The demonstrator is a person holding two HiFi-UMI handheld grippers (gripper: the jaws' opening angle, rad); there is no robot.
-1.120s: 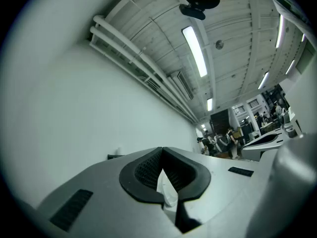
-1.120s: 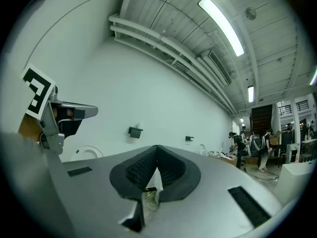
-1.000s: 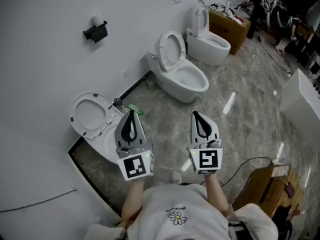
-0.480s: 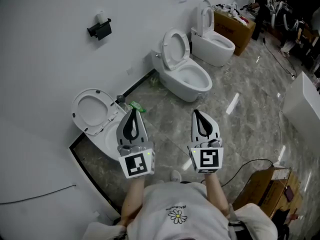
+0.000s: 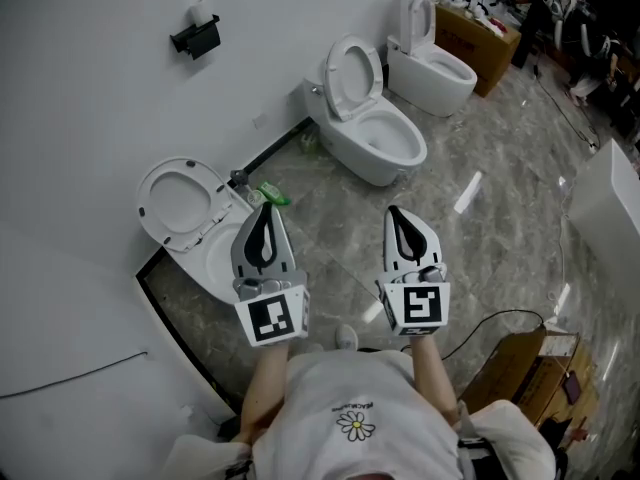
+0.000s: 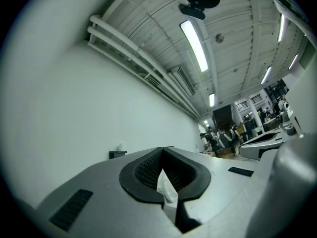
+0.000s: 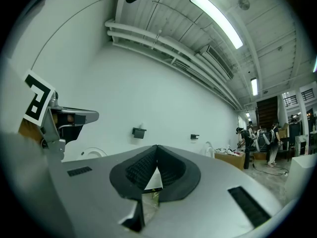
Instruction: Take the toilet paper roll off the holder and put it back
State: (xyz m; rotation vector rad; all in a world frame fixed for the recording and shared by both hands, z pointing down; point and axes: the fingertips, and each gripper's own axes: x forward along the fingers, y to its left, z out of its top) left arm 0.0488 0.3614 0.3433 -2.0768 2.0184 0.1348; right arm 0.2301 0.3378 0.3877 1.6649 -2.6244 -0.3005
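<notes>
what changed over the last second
Only the view shifted: the holder with its roll and the toilets sit a little higher in the head view. Nothing was taken hold of or let go. The left hand-held gripper and right hand-held gripper stay shut and empty, held out in front, far from the holder.

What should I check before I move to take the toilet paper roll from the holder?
1. The toilet paper roll sits on the wall holder: ok.
2. The left gripper is empty: ok.
3. The right gripper is empty: ok.
4. Jaws apart for grasping: not ok, both pairs are together.
5. Grippers close to the holder: not ok, they hang over the floor beside the nearest toilet.
6. How the roll is fixed: cannot tell.
</notes>
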